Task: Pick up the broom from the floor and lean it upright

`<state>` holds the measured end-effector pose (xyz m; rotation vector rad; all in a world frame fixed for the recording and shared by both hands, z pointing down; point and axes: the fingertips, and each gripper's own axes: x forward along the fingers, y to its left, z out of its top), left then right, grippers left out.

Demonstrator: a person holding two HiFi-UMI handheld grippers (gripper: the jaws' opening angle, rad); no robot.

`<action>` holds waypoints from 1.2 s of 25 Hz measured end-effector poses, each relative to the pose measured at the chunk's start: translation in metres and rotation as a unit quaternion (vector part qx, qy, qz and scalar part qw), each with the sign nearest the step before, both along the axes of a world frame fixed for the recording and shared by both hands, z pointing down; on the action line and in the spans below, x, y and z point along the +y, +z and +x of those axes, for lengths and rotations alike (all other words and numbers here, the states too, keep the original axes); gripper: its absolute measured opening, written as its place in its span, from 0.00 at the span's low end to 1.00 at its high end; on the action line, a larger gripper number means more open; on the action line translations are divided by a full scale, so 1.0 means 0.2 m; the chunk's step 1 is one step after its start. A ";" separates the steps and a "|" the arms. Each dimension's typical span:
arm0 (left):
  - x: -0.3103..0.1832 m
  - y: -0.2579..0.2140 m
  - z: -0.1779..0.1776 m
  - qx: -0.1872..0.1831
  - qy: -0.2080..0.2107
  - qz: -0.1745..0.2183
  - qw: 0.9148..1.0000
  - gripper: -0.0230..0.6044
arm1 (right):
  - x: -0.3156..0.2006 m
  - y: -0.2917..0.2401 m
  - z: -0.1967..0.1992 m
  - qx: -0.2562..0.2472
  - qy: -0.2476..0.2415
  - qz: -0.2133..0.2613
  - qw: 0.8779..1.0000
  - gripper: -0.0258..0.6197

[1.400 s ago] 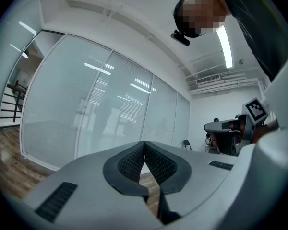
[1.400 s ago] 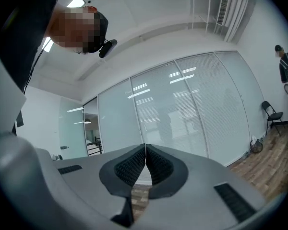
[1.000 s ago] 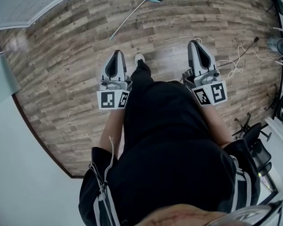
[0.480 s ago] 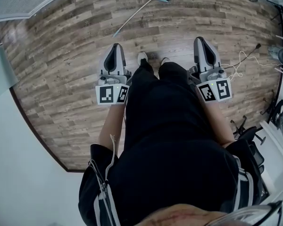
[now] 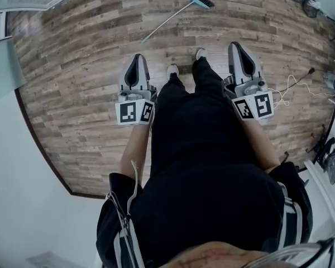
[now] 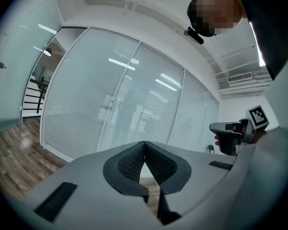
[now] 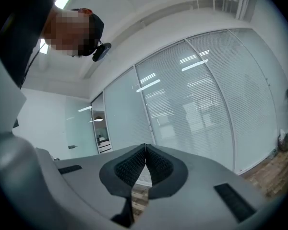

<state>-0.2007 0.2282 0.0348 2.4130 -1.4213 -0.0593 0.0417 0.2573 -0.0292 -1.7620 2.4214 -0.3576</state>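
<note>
A long broom with a teal brush head and a pale thin handle point(image 5: 168, 21) lies flat on the brown wood-plank floor point(image 5: 78, 82), at the far side of the scene. Its brush head points far and right, and the free end of its handle points nearer and left. Nothing touches the broom; it is well apart from both grippers.

A person in black clothing point(image 5: 190, 149) stands on the floor with two pale shoes point(image 5: 172, 70) showing beyond the legs, the right foot further forward than the left. The left gripper point(image 5: 138, 59) is held out on the left of the legs and the right gripper point(image 5: 235, 47) on the right, both pointing toward the far side where the broom lies.

In the left gripper view the ribbed dark fingers point(image 6: 131, 163) meet at their tips, with nothing between them. In the right gripper view the fingers point(image 7: 130, 166) are likewise pressed together at the tips and hold nothing. Beyond both pairs stands a glass partition wall with pale horizontal blinds point(image 6: 115, 99). A thin white cable point(image 5: 290, 85) lies looped on the floor at the right, clear of the broom.
</note>
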 end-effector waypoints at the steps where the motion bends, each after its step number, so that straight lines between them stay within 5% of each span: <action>1: -0.01 0.00 0.02 -0.004 -0.005 0.002 1.000 0.07 | -0.02 0.00 0.01 -0.003 -0.013 0.005 1.000 0.07; 18: -0.14 0.06 0.58 -0.040 -0.063 -0.027 0.997 0.07 | -0.36 0.21 0.43 -0.001 -0.131 0.000 0.991 0.07; 24: -0.21 0.14 0.56 -0.035 -0.057 -0.035 0.997 0.07 | -0.52 0.28 0.36 0.031 -0.194 -0.009 0.981 0.07; 30: -0.29 0.18 0.30 -0.003 -0.098 -0.035 0.995 0.07 | -0.67 0.32 0.13 0.084 -0.244 -0.031 0.966 0.07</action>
